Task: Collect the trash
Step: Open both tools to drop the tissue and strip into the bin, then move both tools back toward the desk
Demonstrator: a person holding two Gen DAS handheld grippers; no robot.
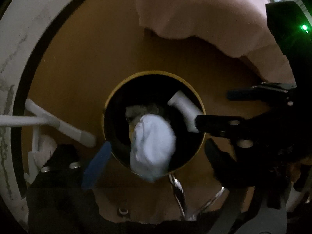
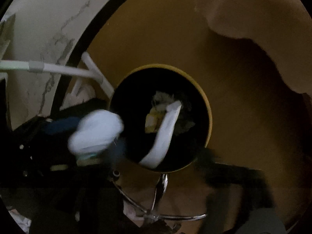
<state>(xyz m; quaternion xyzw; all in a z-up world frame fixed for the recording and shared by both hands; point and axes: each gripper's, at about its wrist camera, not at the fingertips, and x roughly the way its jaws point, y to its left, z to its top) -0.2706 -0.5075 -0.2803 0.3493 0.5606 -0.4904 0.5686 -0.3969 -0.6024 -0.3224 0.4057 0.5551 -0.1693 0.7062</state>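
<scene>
A round bin point(image 1: 154, 74) with a yellow rim and dark inside stands on the brown floor, seen from above in both views point(image 2: 208, 117). It holds crumpled trash point(image 2: 161, 99). My left gripper point(image 1: 152, 156) is open at the bin's near edge, with a crumpled white wad point(image 1: 153, 144) between its blue-padded fingers point(image 1: 96, 163) over the opening; the wad also shows in the right wrist view point(image 2: 97, 132). My right gripper point(image 2: 161, 152) is shut on a bent white paper cup point(image 2: 167, 132) over the bin; the cup shows in the left wrist view point(image 1: 184, 109).
A pale pink cloth point(image 1: 195, 15) hangs at the top right. White pipes point(image 1: 58, 124) run along the left by a white marbled wall point(image 1: 13, 62). A chrome chair base point(image 2: 156, 210) lies below the bin.
</scene>
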